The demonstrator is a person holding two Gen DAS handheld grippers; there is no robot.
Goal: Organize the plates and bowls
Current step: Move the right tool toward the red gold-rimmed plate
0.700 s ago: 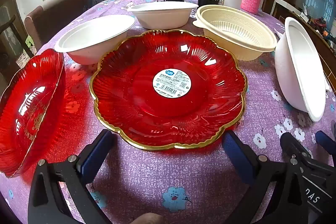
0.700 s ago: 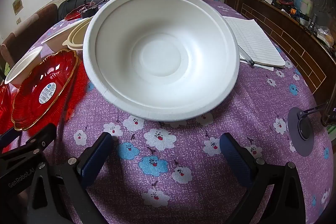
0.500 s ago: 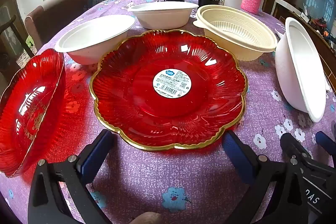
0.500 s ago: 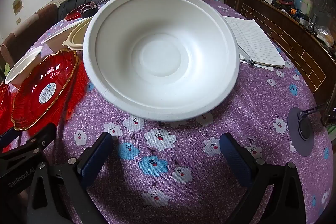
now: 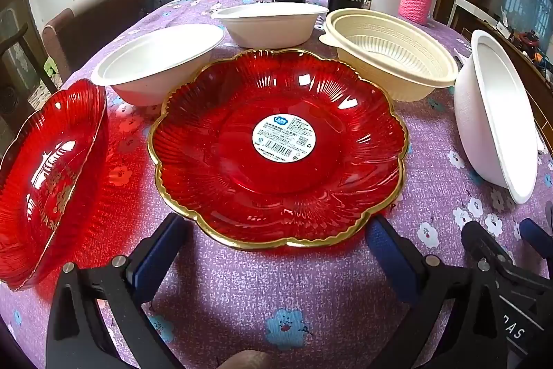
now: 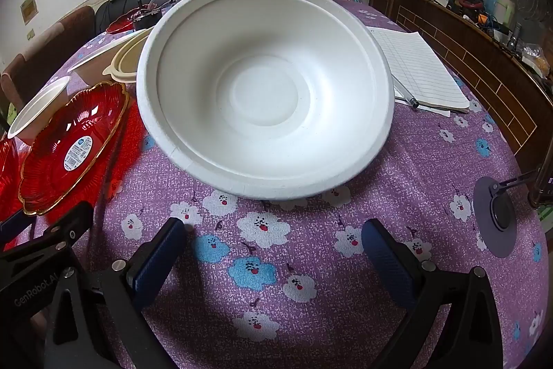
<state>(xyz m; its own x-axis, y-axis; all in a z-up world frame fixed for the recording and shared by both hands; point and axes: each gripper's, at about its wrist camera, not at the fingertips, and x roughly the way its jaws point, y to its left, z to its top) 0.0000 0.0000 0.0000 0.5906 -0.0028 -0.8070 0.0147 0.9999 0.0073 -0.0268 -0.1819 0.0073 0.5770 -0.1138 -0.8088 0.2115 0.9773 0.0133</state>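
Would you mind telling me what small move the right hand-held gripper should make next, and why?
Probably ease the right hand-held gripper forward to the near rim of the white bowl. Its jaws stand open and empty just short of that rim, and nothing lies between them and the bowl.

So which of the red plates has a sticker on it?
The gold-rimmed scalloped red plate lying just ahead of the left tongs; a round white label sits at its centre. The red plate on the left shows gold lettering, no sticker.
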